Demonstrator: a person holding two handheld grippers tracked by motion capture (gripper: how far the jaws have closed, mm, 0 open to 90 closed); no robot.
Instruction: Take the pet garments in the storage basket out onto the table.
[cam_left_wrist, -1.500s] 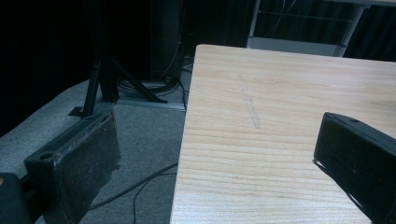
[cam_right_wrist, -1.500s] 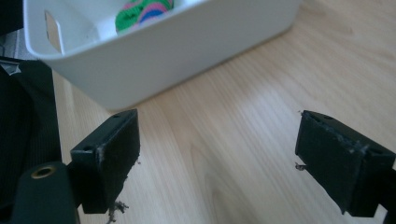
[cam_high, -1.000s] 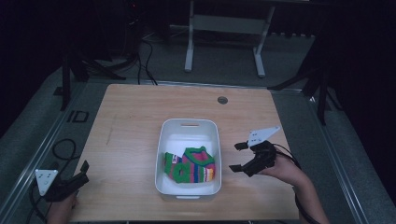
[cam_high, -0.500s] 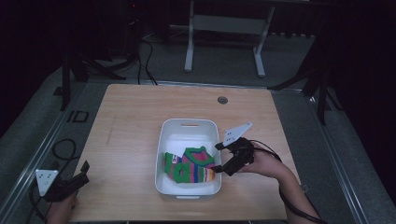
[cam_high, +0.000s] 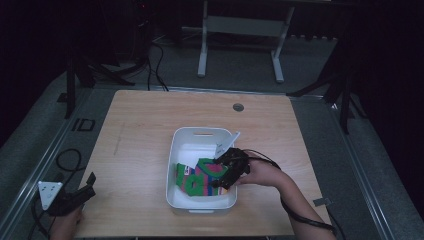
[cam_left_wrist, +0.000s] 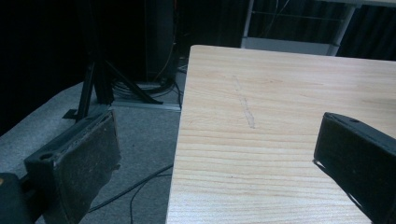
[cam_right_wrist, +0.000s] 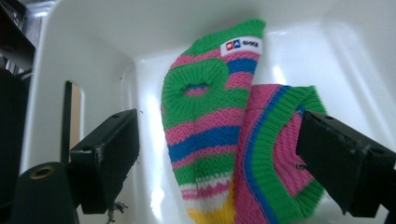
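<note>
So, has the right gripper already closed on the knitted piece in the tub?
No, its fingers stand wide apart around the striped knit.

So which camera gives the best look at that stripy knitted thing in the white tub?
The right gripper view: the knitted piece lies close up between the open jaws, its stripes and label clear. The high view shows it small inside the tub. The left gripper view looks across bare table.

The high view looks forward and down from the near edge over the whole table (cam_high: 150, 130). The left gripper view sits low at the near left corner, facing along the table's left edge. The right gripper view looks closely down into the white bin (cam_right_wrist: 93, 42), which the high view shares.
</note>
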